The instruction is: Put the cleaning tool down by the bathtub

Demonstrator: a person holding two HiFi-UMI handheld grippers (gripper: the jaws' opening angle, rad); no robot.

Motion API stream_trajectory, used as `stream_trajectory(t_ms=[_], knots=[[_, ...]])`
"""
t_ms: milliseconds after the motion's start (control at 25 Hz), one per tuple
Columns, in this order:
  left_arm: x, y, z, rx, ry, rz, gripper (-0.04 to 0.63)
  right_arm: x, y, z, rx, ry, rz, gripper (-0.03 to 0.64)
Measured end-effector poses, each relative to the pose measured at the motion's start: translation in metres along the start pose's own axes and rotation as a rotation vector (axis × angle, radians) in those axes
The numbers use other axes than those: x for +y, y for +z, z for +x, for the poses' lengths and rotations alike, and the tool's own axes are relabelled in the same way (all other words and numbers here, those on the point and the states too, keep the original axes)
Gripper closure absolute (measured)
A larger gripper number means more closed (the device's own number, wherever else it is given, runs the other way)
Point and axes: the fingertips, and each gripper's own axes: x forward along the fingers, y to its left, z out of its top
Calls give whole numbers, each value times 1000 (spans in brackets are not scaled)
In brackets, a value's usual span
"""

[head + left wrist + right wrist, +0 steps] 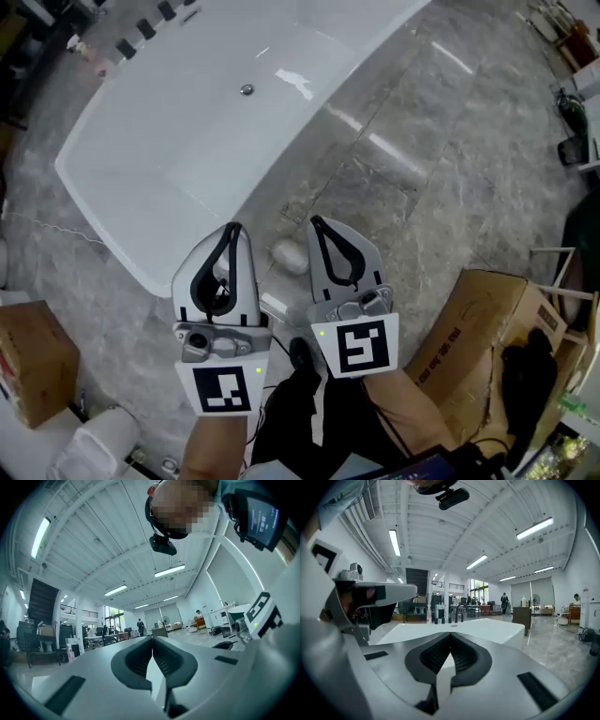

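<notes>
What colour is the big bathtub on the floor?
The bathtub is plain glossy white, against a grey marble-look floor. The head view shows it best.

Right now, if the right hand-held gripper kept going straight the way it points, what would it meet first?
Most likely the bathtub: its white near end sits dead ahead of the right hand-held gripper, nothing showing between, though depth is unclear.

White-shelled left tongs (233, 227) and right tongs (315, 221) carry black ribbed pads (436, 656) and black-and-white marker cubes (361, 347).
</notes>
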Motion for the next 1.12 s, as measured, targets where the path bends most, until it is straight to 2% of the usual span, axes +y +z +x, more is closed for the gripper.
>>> stream_trajectory(t_ms=[80,200,360,520,640,960,1120], knots=[[5,39,-8,-22,14,2,578,0,43,-18,-33,-18,-4,603],[6,92,-22,-59,27,-36,578,3,98,-51,-76,-44,2,603],[8,141,-47,-80,43,-31,578,19,150,-89,-139,-63,-12,603],[4,178,-68,-104,23,12,578,33,176,-118,-150,-73,-26,603],[3,200,-83,-124,19,18,578,40,194,-136,-163,-80,-60,604],[-3,243,-118,-154,9,63,578,59,240,-173,-229,-81,-76,604],[-1,261,-130,-196,7,98,578,68,252,-186,-249,-84,-84,604]])
